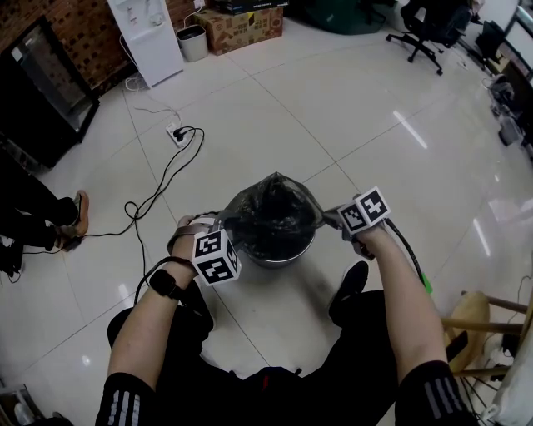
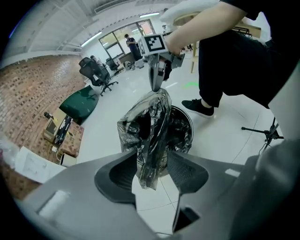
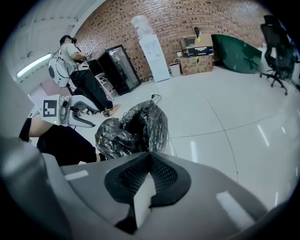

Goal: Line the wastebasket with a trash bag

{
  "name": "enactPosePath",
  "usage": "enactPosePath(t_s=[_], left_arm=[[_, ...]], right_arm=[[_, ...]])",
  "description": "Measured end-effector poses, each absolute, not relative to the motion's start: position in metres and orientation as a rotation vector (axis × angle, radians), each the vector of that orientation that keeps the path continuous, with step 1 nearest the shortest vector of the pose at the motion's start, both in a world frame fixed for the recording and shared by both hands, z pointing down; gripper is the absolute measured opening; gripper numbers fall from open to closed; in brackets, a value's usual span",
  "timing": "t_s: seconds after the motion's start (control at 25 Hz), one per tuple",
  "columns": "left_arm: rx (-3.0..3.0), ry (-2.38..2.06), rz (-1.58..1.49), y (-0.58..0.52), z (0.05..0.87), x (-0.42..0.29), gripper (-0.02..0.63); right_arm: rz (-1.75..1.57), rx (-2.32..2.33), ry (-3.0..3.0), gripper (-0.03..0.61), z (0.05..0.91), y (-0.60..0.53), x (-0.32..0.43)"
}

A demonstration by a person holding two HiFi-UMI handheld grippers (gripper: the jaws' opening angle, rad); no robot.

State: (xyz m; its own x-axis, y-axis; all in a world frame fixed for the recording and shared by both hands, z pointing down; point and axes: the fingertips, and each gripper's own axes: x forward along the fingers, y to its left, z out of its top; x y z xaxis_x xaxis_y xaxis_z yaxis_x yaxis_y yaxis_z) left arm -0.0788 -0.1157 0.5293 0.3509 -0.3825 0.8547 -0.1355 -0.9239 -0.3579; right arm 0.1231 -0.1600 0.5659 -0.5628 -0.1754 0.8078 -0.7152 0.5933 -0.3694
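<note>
Bag [image 2: 149, 117] hangs between parted left claw [image 2: 151, 166].

Bright light glares off the floor [image 1: 412, 129]; fisheye edges warp.

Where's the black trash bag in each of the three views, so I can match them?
Head view: trash bag at centre.
Left gripper view: trash bag at centre, between the jaws.
Right gripper view: trash bag left of centre, above the jaws.
Shared landmark: the cardboard boxes.
</note>
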Motion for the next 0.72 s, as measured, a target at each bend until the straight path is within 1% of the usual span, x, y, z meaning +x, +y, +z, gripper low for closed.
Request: enactPosePath(t_s=[0.12, 0.28, 0.4, 0.48, 0.6, 0.72], left_arm=[[-2.388, 0.447, -1.666, -0.119, 0.55, -0.081, 0.207], [-2.385, 0.388, -1.747, -0.114, 0.582, -0.084, 0.201], [-2.383, 0.428, -1.716, -0.119, 0.585, -0.077, 0.093], [-2.377, 0.474, -1.684, -0.125, 0.583, -0.072, 0.0], [-2.38, 0.519, -1.648, -0.135, 0.577, -0.067, 0.0], [-2.449, 0.507, -1.549, -0.134, 0.549, -0.056, 0.0]], right_arm=[[0.927, 0.651, -2.072, 0.006, 0.562, -0.154, 0.124], [0.935, 0.582, -2.041, 0.006, 0.567, -0.143, 0.125], [0.928, 0.54, -2.004, 0.006, 0.573, -0.136, 0.128], [0.933, 0.507, -1.989, 0.006, 0.578, -0.13, 0.126], [0.933, 0.485, -1.969, 0.006, 0.583, -0.125, 0.126], [0.935, 0.505, -1.966, 0.006, 0.582, -0.128, 0.131]])
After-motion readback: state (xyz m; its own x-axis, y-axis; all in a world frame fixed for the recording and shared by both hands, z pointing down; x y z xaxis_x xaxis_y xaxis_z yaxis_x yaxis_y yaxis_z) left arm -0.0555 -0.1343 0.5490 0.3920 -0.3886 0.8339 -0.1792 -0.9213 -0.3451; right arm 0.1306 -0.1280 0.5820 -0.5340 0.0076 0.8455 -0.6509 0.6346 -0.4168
